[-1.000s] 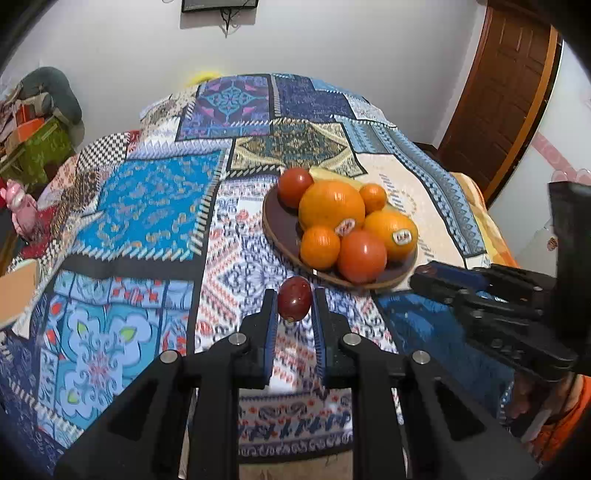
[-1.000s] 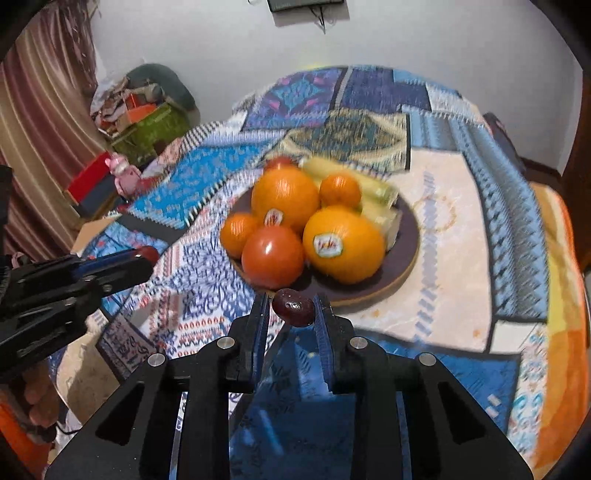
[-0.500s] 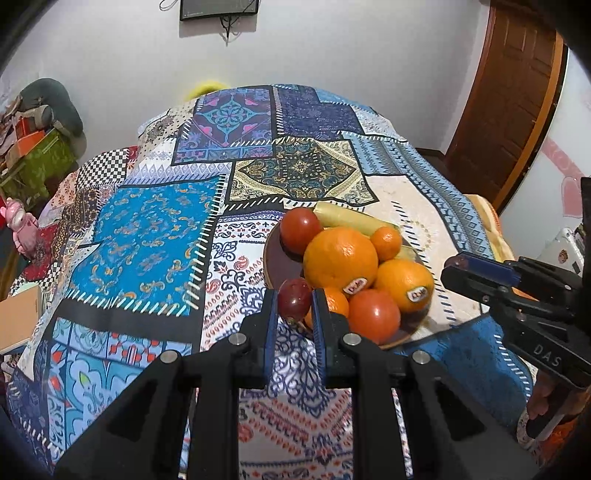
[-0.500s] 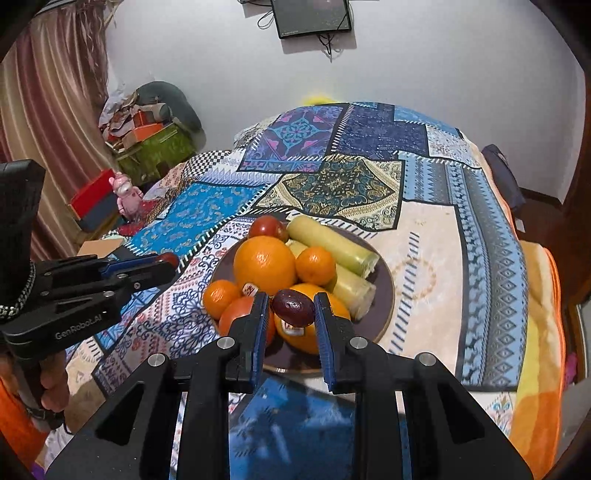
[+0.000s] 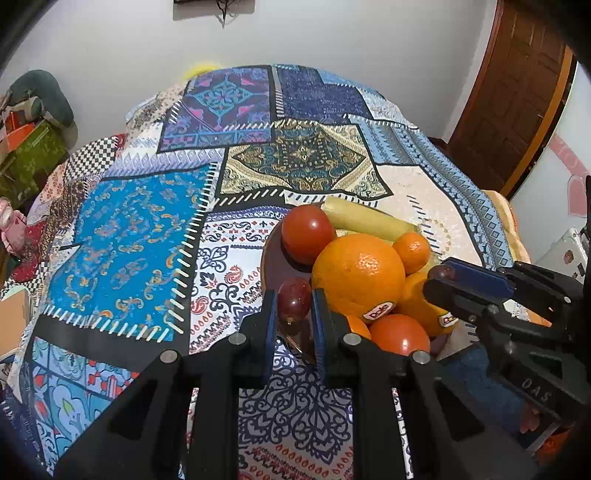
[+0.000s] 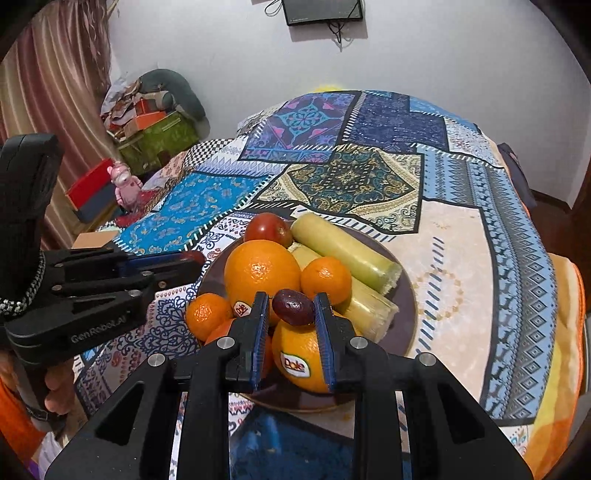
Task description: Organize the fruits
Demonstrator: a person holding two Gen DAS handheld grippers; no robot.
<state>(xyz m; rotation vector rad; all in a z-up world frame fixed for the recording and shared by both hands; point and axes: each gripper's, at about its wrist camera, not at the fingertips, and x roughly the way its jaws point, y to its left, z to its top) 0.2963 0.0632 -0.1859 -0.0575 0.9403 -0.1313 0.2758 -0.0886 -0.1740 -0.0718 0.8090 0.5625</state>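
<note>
A dark brown plate (image 5: 271, 258) (image 6: 408, 295) on the patchwork bedspread holds oranges (image 5: 358, 275) (image 6: 262, 271), tomatoes (image 5: 307, 233) (image 6: 267, 229), small mandarins and pale green stalks (image 6: 343, 251). My left gripper (image 5: 294, 306) is shut on a dark red grape (image 5: 294, 302), held above the plate's near-left rim. My right gripper (image 6: 292, 308) is shut on another dark grape (image 6: 293, 306), held above the fruit pile, over a Dole-stickered orange (image 6: 299, 358). Each gripper shows in the other's view, the right (image 5: 443, 275), the left (image 6: 192, 258).
The patchwork bedspread (image 5: 129, 229) covers a bed that fills both views. A wooden door (image 5: 513, 92) stands at the right. Boxes, a pink toy (image 6: 123, 182) and a curtain are at the left. A wall screen (image 6: 321, 11) hangs at the back.
Both grippers have moved forward and up over the plate, each still holding its grape. The plate and fruits now lie right under the fingertips.
</note>
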